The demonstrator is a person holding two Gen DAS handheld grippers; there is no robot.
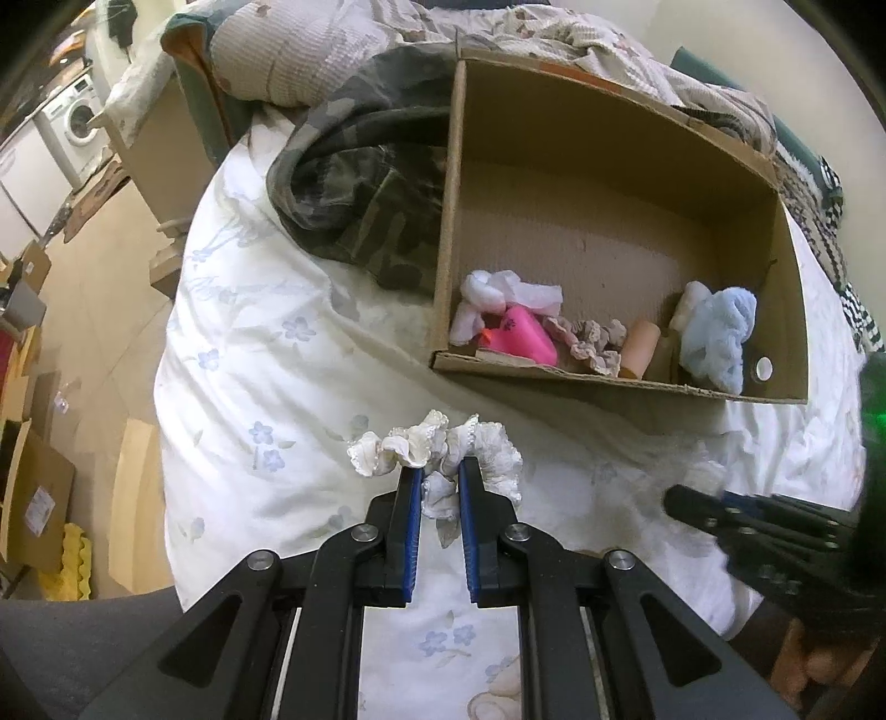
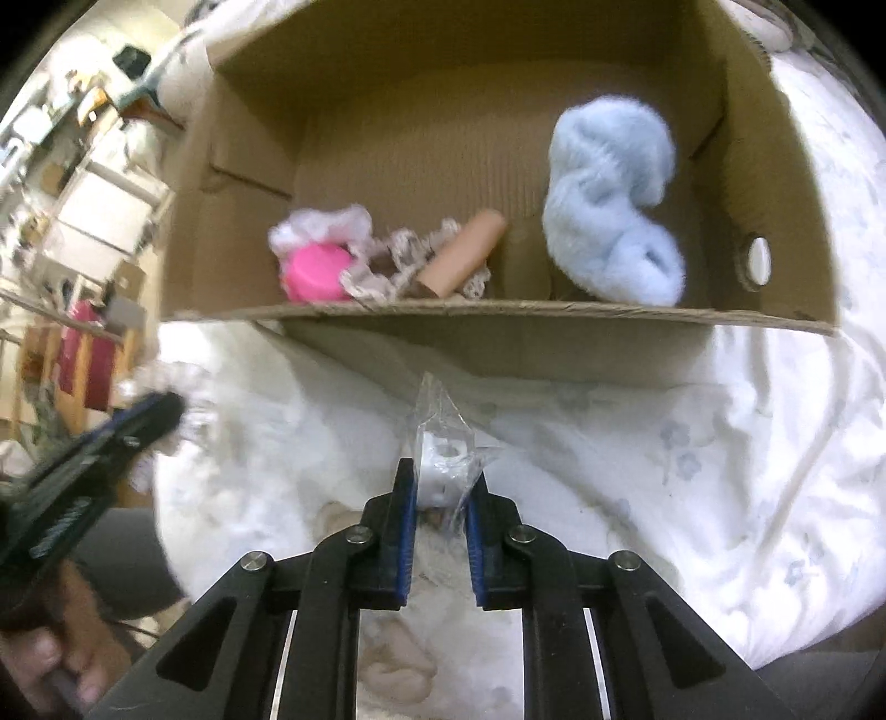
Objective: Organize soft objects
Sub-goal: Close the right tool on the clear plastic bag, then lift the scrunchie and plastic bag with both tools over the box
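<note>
My left gripper (image 1: 440, 473) is shut on a white frilly scrunchie (image 1: 437, 451), held above the white floral bedcover (image 1: 266, 354) in front of the cardboard box (image 1: 609, 382). My right gripper (image 2: 440, 471) is shut on a small white object in a clear plastic wrapper (image 2: 443, 454), just in front of the box's near wall (image 2: 498, 315). Inside the box lie a light blue fluffy item (image 2: 609, 194), a pink soft item (image 2: 315, 274), a beige lace scrunchie (image 2: 387, 260), a peach roll (image 2: 462, 252) and a white fluffy item (image 1: 498, 293). The left gripper shows blurred in the right wrist view (image 2: 160, 412).
A camouflage garment (image 1: 360, 183) lies left of the box. Quilted bedding (image 1: 332, 50) is piled behind it. Off the bed's left edge, the floor holds cardboard boxes (image 1: 33, 498) and a washing machine (image 1: 77, 119). The right gripper shows at the right in the left wrist view (image 1: 686, 501).
</note>
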